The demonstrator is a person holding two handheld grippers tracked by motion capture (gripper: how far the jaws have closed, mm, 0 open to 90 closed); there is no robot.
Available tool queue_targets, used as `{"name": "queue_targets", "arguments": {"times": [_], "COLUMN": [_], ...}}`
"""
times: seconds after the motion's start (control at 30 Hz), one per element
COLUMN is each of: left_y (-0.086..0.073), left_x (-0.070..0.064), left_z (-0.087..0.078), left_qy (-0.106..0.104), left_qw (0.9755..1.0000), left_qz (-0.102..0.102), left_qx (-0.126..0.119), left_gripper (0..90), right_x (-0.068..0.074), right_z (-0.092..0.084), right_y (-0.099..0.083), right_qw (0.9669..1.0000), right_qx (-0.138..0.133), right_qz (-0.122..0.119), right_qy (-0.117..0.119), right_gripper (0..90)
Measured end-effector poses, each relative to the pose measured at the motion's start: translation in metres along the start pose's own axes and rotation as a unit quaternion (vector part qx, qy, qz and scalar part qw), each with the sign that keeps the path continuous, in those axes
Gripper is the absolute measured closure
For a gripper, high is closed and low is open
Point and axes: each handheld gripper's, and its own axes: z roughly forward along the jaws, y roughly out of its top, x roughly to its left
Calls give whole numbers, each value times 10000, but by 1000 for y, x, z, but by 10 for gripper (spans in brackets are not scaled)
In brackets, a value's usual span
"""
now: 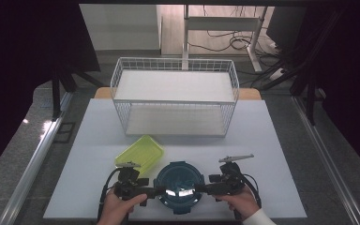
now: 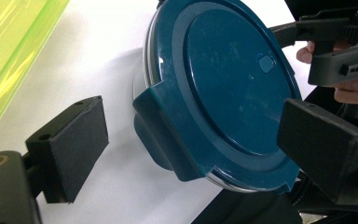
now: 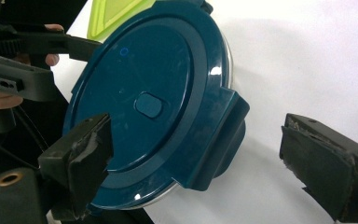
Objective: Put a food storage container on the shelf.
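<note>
1. The round blue container (image 1: 178, 183) sits on the white counter (image 1: 272, 154) near its 6 o'clock edge, lid on.
2. The left gripper (image 1: 151, 191) has its fingers (image 2: 70, 144) open, astride the container's side latch at 9 o'clock.
3. The right gripper (image 1: 205, 188) is open too, astride the latch at 3 o'clock.
4. The yellow-green tray (image 1: 139, 152) lies at 11 o'clock of the container; the left gripper partly hides its near corner.
5. Whether any finger touches the lid cannot be told.

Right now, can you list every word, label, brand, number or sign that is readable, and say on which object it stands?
None can be read. The round blue lid bears only a small raised button and a faint ring mark, without letters. The yellow-green tray, the wire shelf, the left gripper and the right gripper carry no visible text.
</note>
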Motion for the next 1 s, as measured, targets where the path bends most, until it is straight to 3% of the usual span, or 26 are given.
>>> {"name": "queue_targets", "arguments": {"times": [0.3,1.0], "left_y": [0,-6], "left_x": [1,9], "left_z": [4,25], "left_qy": [31,-423], "left_qw": [10000,9974], "left_qz": [-34,-540], "left_qx": [-18,222], "left_gripper": [86,123], "right_x": [-2,-7], "right_z": [6,27], "right_y": [-1,-4], "right_qw": [9999,9968], "right_qx": [63,224], "right_qz": [105,578], "right_qy": [86,514], "right_gripper": [96,131]}}
